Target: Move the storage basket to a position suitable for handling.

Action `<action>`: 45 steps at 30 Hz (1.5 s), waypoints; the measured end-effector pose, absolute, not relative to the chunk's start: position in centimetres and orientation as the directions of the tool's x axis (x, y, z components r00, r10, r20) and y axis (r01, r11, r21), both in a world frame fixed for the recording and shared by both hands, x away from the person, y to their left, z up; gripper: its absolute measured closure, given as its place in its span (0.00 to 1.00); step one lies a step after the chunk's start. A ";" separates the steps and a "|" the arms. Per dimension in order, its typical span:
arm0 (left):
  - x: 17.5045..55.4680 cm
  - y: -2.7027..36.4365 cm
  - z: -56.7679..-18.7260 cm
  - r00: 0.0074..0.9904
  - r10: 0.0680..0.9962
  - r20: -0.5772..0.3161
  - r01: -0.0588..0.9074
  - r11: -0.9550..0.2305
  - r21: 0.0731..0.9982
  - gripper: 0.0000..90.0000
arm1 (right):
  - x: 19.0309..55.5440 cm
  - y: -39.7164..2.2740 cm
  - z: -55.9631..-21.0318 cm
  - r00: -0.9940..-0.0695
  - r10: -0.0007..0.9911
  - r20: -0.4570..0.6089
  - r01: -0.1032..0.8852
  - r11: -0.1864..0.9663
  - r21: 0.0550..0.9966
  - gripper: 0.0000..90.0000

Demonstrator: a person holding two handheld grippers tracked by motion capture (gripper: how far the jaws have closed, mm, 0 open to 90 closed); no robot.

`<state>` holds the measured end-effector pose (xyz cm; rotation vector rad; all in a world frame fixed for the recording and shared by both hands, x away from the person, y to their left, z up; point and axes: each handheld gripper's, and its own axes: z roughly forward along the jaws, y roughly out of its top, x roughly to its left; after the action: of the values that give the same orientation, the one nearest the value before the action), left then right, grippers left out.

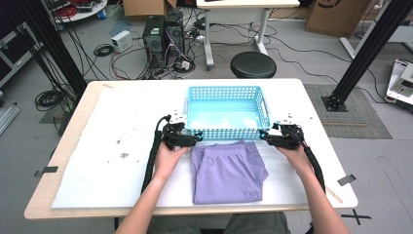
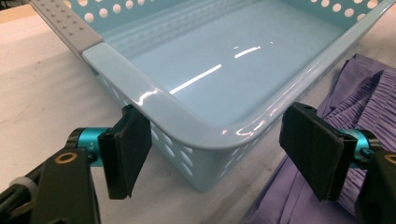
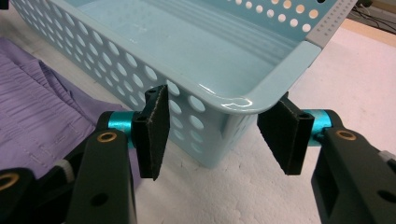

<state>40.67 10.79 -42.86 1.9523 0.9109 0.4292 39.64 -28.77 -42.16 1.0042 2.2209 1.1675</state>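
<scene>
Both tongs, left (image 1: 198, 138) and right (image 1: 263, 136), gape open astride the near corners of the basket (image 1: 226, 92), gripping nothing; it looks light, stiff, slick-rimmed.

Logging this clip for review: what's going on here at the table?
A person holds the left gripper and right gripper at the two near corners of an empty blue basket. Each one's jaws stand open around a corner, not visibly pressing on it. Folded purple shorts lie on the table just in front of the basket.
</scene>
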 end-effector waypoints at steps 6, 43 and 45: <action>40.7 10.8 -42.9 0.666 0.743 -0.062 0.424 -0.309 0.851 0.28 | 39.7 -28.8 -42.2 -0.639 0.769 -0.030 0.405 0.369 0.837 0.50; 35.2 21.2 -40.5 0.542 0.839 0.037 0.231 -0.191 0.954 0.28 | 37.2 -31.8 -40.8 -0.594 0.804 0.029 0.318 0.201 0.926 0.26; 35.2 21.2 -40.5 0.544 0.838 0.043 0.227 -0.196 0.954 0.28 | 37.1 -32.1 -40.8 -0.583 0.811 0.041 0.310 0.176 0.934 0.26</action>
<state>35.22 21.23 -40.50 1.7158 0.8974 0.7167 37.07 -32.07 -40.76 1.0533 1.9850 1.4017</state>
